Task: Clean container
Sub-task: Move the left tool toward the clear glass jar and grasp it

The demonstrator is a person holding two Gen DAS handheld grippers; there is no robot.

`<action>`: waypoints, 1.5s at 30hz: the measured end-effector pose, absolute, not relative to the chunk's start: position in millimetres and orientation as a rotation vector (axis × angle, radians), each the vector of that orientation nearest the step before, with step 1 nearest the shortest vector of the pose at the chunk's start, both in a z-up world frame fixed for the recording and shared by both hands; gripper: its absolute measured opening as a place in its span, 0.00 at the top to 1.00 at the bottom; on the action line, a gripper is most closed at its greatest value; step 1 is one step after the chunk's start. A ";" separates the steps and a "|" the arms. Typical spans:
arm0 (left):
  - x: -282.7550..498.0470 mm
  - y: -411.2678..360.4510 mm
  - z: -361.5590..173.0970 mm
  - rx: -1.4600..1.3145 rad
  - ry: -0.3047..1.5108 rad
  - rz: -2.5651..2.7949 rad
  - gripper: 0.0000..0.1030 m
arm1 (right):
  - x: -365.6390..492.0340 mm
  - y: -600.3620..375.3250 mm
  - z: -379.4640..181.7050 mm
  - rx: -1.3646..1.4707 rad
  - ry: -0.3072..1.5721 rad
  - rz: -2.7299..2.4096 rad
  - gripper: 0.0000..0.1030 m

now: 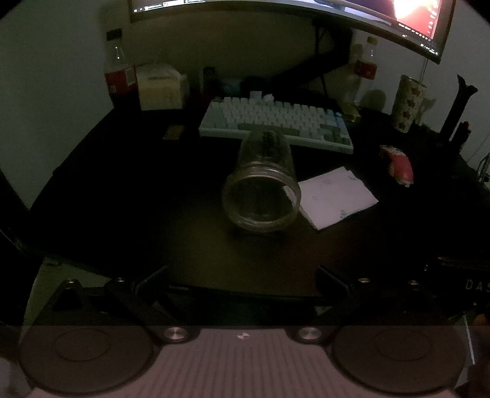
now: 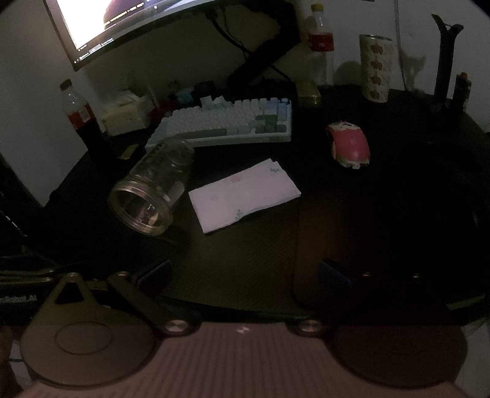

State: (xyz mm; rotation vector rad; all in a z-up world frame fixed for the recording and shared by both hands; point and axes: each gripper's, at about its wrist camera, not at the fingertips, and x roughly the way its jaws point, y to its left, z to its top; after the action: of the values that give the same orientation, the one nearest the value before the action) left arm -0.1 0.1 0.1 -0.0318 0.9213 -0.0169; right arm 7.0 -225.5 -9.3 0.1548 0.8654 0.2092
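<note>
A clear glass jar (image 1: 260, 183) lies on its side on the dark desk, its open threaded mouth facing me; in the right wrist view the jar (image 2: 150, 189) is at the left. A folded white napkin (image 1: 335, 197) with a faint print lies just right of the jar, and the napkin (image 2: 243, 194) shows centrally in the right wrist view. My left gripper (image 1: 242, 277) is open near the desk's front edge, well short of the jar. My right gripper (image 2: 245, 272) is open too, in front of the napkin, holding nothing.
A white keyboard (image 1: 275, 125) lies behind the jar under a curved monitor (image 1: 306, 18). A pink mouse (image 2: 349, 145) sits to the right. Cola bottles (image 1: 121, 76), a patterned tumbler (image 2: 375, 67) and a pale box (image 1: 159, 87) line the back. The desk's front edge (image 1: 245, 290) is close.
</note>
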 end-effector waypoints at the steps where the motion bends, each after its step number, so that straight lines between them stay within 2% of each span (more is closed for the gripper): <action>1: -0.5 0.5 0.2 -0.031 0.911 -0.018 0.00 | 6.3 -226.0 -9.1 0.157 0.859 0.215 0.00; 14: -5.5 6.9 2.2 -0.047 0.772 -0.033 0.00 | -4.0 -234.2 -4.5 0.190 0.758 0.302 0.00; 23: 0.4 7.0 -5.2 -0.089 0.764 -0.078 0.00 | -2.0 -237.7 1.1 0.149 0.674 0.314 0.00; 26: 3.5 14.1 -14.7 -0.162 0.754 -0.069 0.01 | 6.6 -250.0 -4.2 0.220 0.679 0.369 0.00; 28: 5.0 18.6 -20.4 -0.193 0.753 -0.031 0.03 | 11.6 -258.3 -7.1 0.267 0.662 0.381 0.00; 30: 6.8 20.1 -25.0 -0.191 0.761 -0.011 0.11 | 13.2 -264.2 -8.2 0.296 0.615 0.371 0.01; 33: 9.2 20.4 -30.5 -0.196 0.779 -0.028 0.10 | 18.0 -268.5 -8.1 0.316 0.600 0.381 0.01; 34: 10.0 20.5 -32.1 -0.201 0.785 -0.035 0.10 | 20.1 -268.1 -9.1 0.317 0.605 0.392 0.04; 36: 12.0 18.4 -34.9 -0.201 0.789 -0.034 0.01 | 24.8 -266.3 -12.0 0.312 0.619 0.412 0.08; 38: 13.0 14.4 -37.6 -0.189 0.776 -0.015 0.01 | 31.4 -259.7 -17.6 0.274 0.642 0.403 0.18; 42: 18.4 7.9 -44.3 -0.193 0.767 -0.053 0.01 | 47.3 -249.4 -35.6 0.244 0.679 0.454 0.20; 45: 28.5 5.4 -53.5 -0.196 0.806 -0.041 0.01 | 60.7 -247.8 -51.0 0.280 0.734 0.422 0.25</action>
State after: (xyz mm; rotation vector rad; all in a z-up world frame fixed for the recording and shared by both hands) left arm 28.5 5.4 -53.5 -0.1957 0.8057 -0.0410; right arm 60.7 -247.8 -51.0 0.2802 0.7339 0.4223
